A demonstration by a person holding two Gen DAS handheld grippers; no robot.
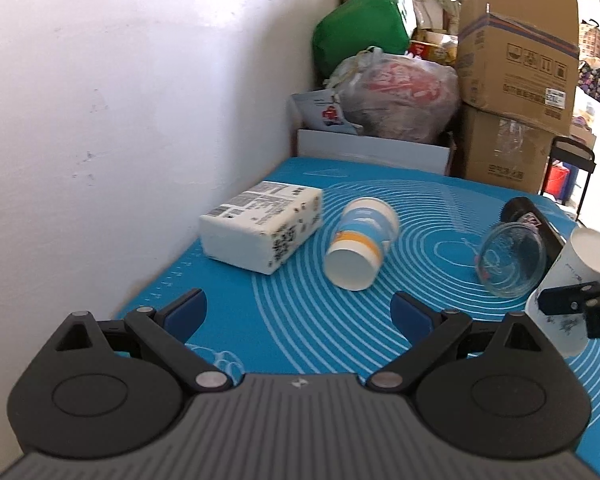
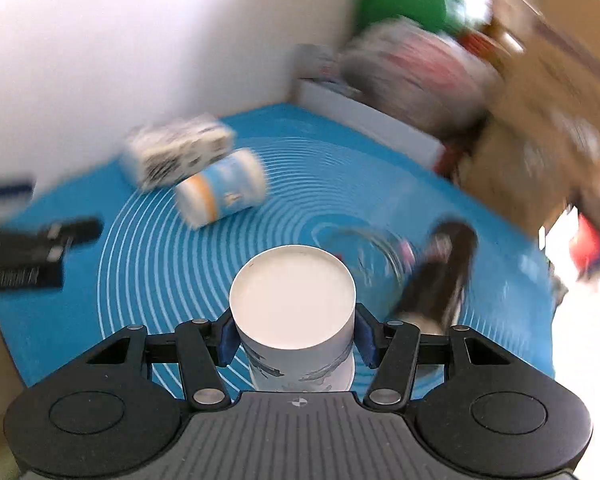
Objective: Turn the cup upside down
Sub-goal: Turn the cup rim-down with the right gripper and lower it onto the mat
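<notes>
Right gripper (image 2: 294, 338) is clamped across the white cup (image 2: 296, 312), held base-up above the blue mat (image 2: 140, 280) for inversion, while left gripper (image 1: 298, 312) is kept spread, empty.

The right tool (image 2: 294, 340) clamps a white cup (image 2: 294, 308), base up, above the blue mat (image 2: 140, 272).

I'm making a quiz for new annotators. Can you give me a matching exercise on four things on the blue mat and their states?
Things:
1. white cup
2. blue-and-orange cup
3. clear glass
4. white packet

States:
A. lying on its side, transparent
B. lying flat near the wall
C. clamped in the right tool
D. lying on its side, printed paper

Pairs: 1-C, 2-D, 3-A, 4-B
</notes>
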